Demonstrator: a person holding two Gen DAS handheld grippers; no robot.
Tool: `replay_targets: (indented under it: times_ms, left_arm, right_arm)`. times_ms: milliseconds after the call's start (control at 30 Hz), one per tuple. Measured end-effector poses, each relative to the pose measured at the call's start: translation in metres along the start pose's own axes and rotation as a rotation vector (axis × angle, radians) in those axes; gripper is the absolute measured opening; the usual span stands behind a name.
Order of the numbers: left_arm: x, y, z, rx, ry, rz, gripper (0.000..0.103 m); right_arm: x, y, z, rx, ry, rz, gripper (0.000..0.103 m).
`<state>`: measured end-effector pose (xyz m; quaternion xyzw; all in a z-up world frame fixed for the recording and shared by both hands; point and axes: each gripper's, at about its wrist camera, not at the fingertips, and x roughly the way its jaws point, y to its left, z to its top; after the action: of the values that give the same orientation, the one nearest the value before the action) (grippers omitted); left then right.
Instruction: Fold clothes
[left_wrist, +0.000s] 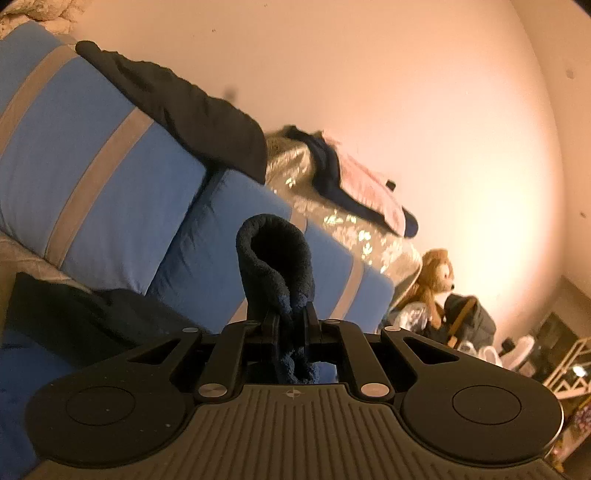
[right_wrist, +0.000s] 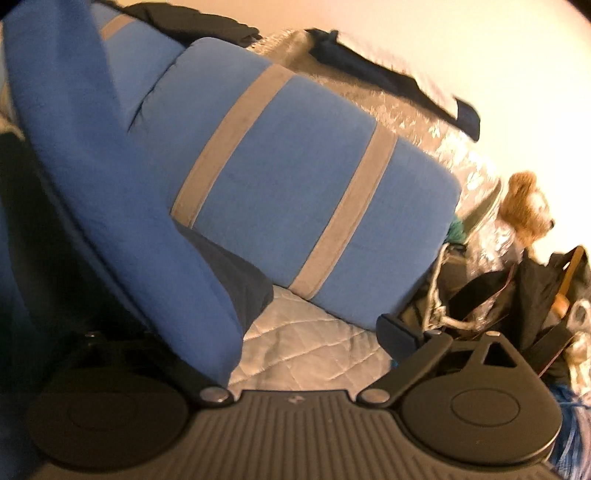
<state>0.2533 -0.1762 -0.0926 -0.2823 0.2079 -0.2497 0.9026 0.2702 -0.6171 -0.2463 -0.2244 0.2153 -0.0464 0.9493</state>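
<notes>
My left hand-held gripper (left_wrist: 291, 314) clamped on navy fleece fold (left_wrist: 275, 254), right hand-held gripper (right_wrist: 310, 332) spread apart, blue garment (right_wrist: 122, 192) at nine o'clock, only its view showing quilted bed (right_wrist: 306, 350).

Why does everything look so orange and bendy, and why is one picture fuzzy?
Left wrist view: warm lamp-like light tints the wall orange, the fisheye lens curves it, and the left claw pinching dark fuzzy cloth looks sharp. Right wrist view: same tint, but the striped pillow and teddy look smeared.

No readable text, labels, brands or numbers in either view.
</notes>
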Motion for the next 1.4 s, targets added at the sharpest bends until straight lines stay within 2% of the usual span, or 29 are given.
replay_targets:
  times_ms: [200, 300, 533, 633, 733, 833, 967, 1100, 1233, 1400]
  left_arm:
    - [0.005, -0.015, 0.023, -0.046, -0.044, -0.04, 0.011]
    - [0.007, -0.022, 0.034, -0.068, -0.066, -0.06, 0.011]
    - [0.015, -0.046, 0.054, -0.045, -0.092, -0.062, 0.011]
    - [0.018, -0.057, 0.061, -0.029, -0.099, -0.055, 0.011]
    - [0.021, -0.059, 0.064, -0.024, -0.099, -0.044, 0.011]
    - [0.023, -0.056, 0.07, -0.034, -0.092, -0.023, 0.011]
    - [0.026, -0.05, 0.077, -0.046, -0.084, 0.006, 0.011]
    - [0.026, -0.039, 0.086, -0.062, -0.085, 0.036, 0.011]
    - [0.026, -0.029, 0.087, -0.089, -0.083, 0.057, 0.011]
    - [0.029, -0.022, 0.086, -0.117, -0.073, 0.062, 0.011]
  right_arm:
    - [0.021, -0.04, 0.032, 0.237, 0.047, 0.09, 0.103]
    - [0.027, -0.047, 0.035, 0.325, 0.058, 0.168, 0.103]
    - [0.024, -0.02, 0.011, 0.244, 0.048, 0.332, 0.103]
    - [0.021, -0.002, -0.008, 0.185, 0.062, 0.365, 0.103]
    - [0.022, 0.013, -0.019, 0.18, 0.073, 0.385, 0.103]
    - [0.027, 0.028, -0.019, 0.194, 0.067, 0.377, 0.103]
    - [0.04, 0.039, -0.02, 0.169, 0.08, 0.296, 0.103]
    - [0.037, 0.026, -0.027, 0.146, 0.078, 0.255, 0.103]
    - [0.027, 0.012, -0.036, 0.07, 0.067, 0.219, 0.103]
    - [0.018, -0.007, -0.044, 0.027, 0.053, 0.216, 0.103]
